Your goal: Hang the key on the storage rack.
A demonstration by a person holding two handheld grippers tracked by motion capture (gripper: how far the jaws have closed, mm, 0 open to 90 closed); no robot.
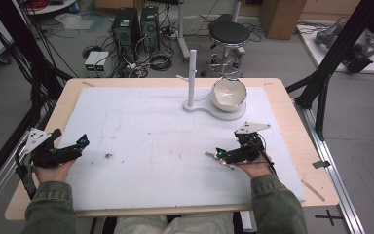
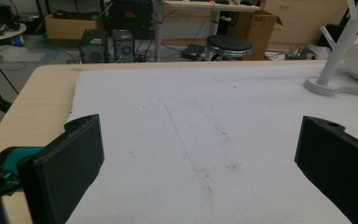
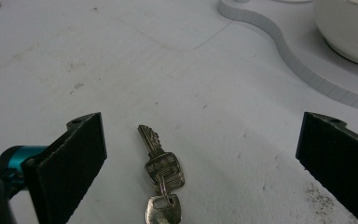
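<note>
The keys (image 3: 161, 175) lie on the white mat (image 1: 165, 146) at the counter's 4 o'clock, between the right gripper's (image 1: 222, 157) spread jaws. The left gripper (image 1: 80, 144) at 8 o'clock gapes, holding nothing.

I see pale, matt wood on the desk (image 1: 302, 146), its bare rim framing a white mat (image 1: 165, 131) with a rough, foam-like, scuffed and speckled surface. On my right gripper view, two keys (image 3: 162, 172) lie on it, dull silvery metal. The fingers (image 3: 74, 158) look like matt black plastic with a fine grain, with a glossy teal metal part beside one. Toward one o'clock, the bowl (image 1: 229, 93) is glossy white, its stand (image 1: 209, 108) smooth matt white plastic.
</note>
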